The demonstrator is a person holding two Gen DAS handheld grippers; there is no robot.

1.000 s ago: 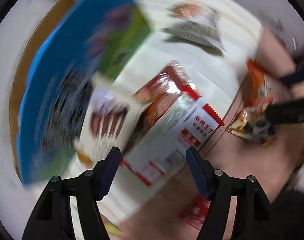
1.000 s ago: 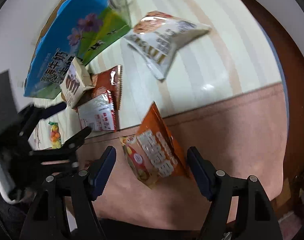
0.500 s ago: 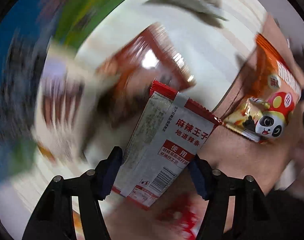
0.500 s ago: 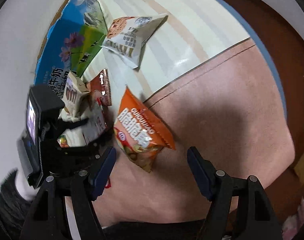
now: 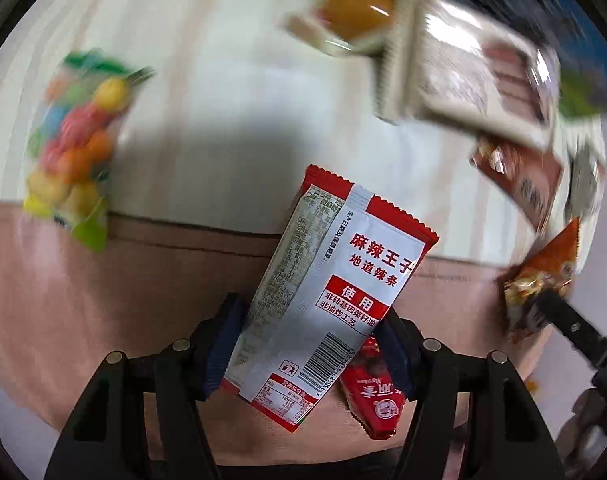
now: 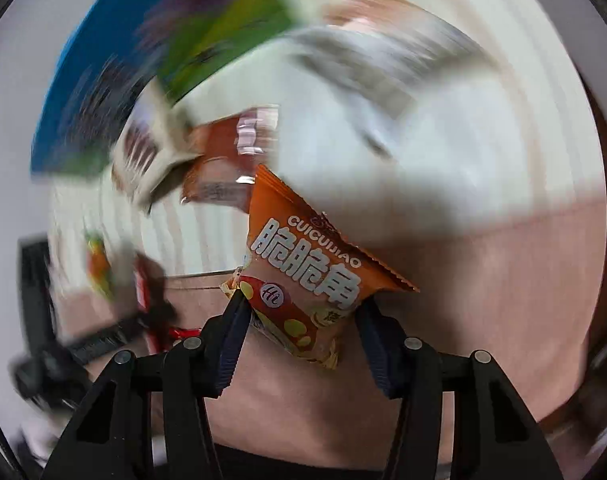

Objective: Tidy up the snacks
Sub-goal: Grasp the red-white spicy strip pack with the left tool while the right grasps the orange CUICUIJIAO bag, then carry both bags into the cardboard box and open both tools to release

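Note:
My left gripper (image 5: 309,312) is shut on the lower part of a red-and-silver spicy-strip packet (image 5: 343,272), held tilted over the pink-brown mat (image 5: 103,280). A small red packet (image 5: 377,396) lies on the mat beneath it. My right gripper (image 6: 302,304) has its jaws closing on an orange crisp packet (image 6: 303,256), both pads against the packet's lower sides. In the left wrist view that orange packet (image 5: 539,280) shows at the right edge.
On the cream striped tabletop (image 5: 223,80) lie a bag of coloured candy balls (image 5: 71,148), a white-and-brown packet (image 5: 475,80) and a brown packet (image 5: 519,184). A blue-and-green carton (image 6: 143,72) stands at the back left. Both views are blurred by motion.
The left gripper has rolled and swung the red-and-silver packet from the cream top over to the mat. The right gripper's jaws, wide open before, have come in onto the orange packet.

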